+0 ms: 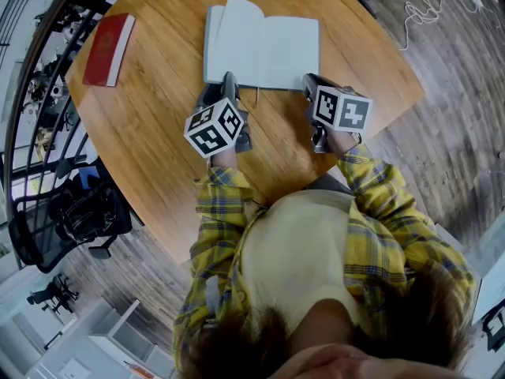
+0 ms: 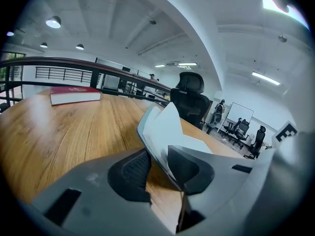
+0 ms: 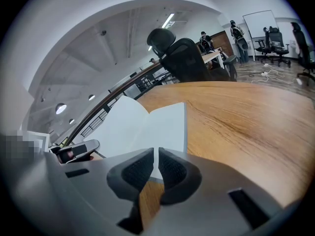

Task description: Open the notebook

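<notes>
Left tongs astride notebook; book apart

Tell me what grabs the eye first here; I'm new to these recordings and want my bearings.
The open notebook, white pages spread on the wooden table, stands out. The left gripper and right gripper meet its near edge, and a red book lies by the table's left edge.

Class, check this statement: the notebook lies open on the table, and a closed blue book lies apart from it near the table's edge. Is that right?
Not quite. The closed book is red, not blue, as the head view shows. The rest holds: the notebook lies open on the table, and the book lies apart from it near the table's edge.
</notes>
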